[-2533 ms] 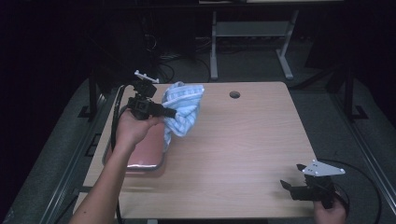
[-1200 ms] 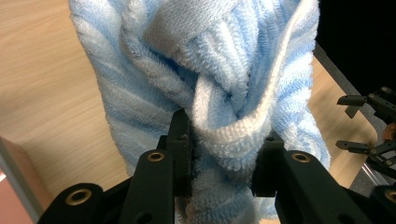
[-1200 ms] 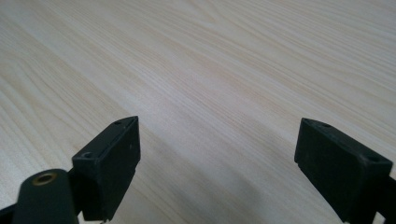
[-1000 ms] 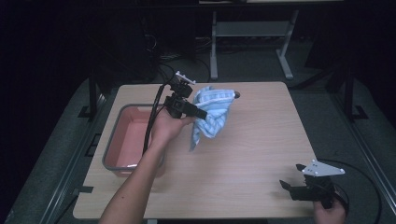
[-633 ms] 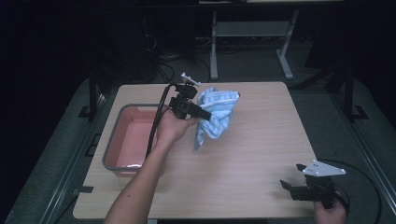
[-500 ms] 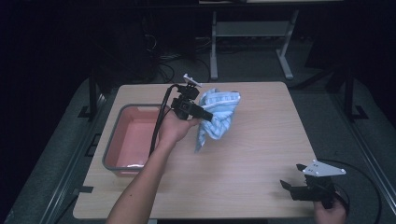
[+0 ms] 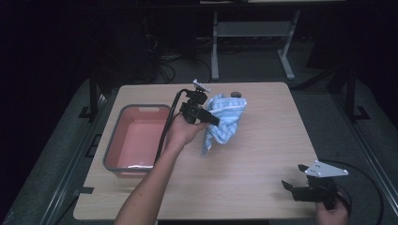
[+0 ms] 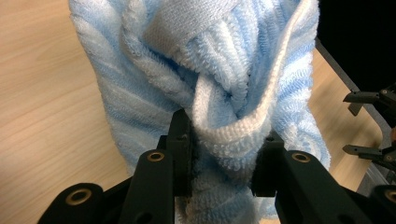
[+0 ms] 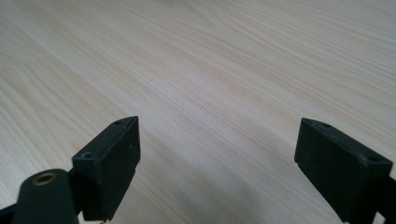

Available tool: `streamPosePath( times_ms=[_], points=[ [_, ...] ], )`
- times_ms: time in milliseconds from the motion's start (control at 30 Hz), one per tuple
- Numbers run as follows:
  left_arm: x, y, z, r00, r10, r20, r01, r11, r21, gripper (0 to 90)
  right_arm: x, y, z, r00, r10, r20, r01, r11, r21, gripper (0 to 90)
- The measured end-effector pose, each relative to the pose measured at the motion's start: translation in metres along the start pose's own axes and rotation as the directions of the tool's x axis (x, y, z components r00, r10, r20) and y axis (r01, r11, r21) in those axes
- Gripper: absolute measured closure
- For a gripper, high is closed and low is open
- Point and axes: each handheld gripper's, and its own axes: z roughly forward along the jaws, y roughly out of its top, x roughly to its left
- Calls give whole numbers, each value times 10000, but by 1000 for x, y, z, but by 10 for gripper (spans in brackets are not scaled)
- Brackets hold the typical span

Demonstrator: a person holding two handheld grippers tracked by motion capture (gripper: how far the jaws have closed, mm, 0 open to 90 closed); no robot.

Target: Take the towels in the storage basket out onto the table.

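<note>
The left hand-held gripper point(image 7: 213, 119) is clenched on a bunched fold of a blue-and-white striped towel point(image 7: 224, 119), holding it above the middle of the wooden tabletop point(image 7: 244, 164), just right of a pink tub point(image 7: 136, 138) with a grey rim. In the left gripper view the towel point(image 8: 210, 93) bulges between the two black jaws. The right hand-held gripper point(image 7: 293, 190) rests near the tabletop's front right corner, jaws spread wide over bare wood point(image 9: 210, 79).
</note>
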Motion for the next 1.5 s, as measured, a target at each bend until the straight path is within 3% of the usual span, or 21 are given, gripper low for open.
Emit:
streamPosePath(
  times_ms=[1067,1433,1500],
  points=[
    [11,-16,60,9975,-684,164,675,9964,520,655,0,-1,0,10000,70,-31,-70,10000,5,137],
    [11,-21,72,9972,-710,217,696,9957,615,644,0,-1,-1,10000,39,-18,-39,10000,-9,137],
    [12,-22,75,9965,-750,377,721,9948,715,630,0,-1,-1,10000,29,-30,-29,10000,-8,137]
  ],
)
